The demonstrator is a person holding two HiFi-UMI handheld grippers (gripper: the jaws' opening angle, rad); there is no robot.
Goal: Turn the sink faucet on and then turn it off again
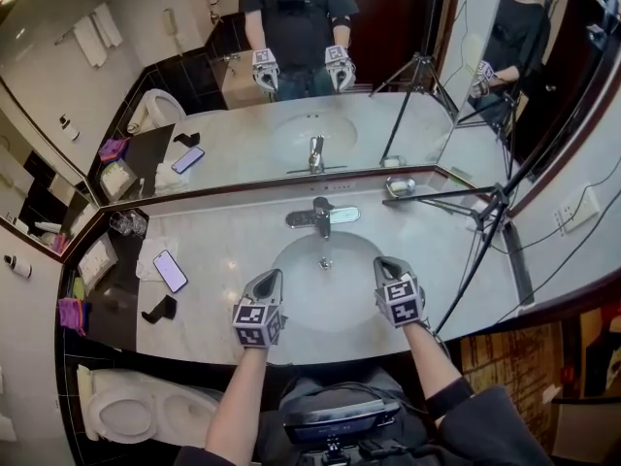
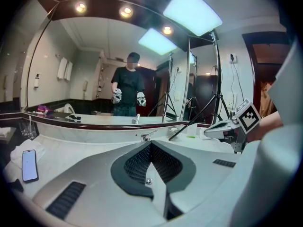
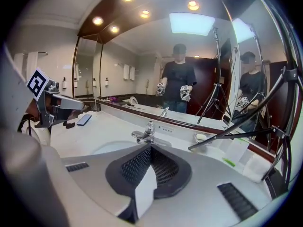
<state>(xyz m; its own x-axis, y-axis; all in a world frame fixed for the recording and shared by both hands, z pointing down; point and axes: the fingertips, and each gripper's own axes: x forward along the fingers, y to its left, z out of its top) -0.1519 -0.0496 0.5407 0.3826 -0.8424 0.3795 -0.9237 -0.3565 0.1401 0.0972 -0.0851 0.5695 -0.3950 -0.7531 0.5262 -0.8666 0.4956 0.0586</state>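
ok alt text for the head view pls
Looking down at a white bathroom counter: the left gripper and right gripper, both shut and empty, hover over the sink basin, short of the chrome faucet. A phone lies at left, and a mirror spans the wall behind.

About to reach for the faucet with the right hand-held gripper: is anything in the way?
Nothing visible. Only the bare basin lies between the right hand-held gripper and the faucet. The tripod leg runs off to the right, clear of that line.
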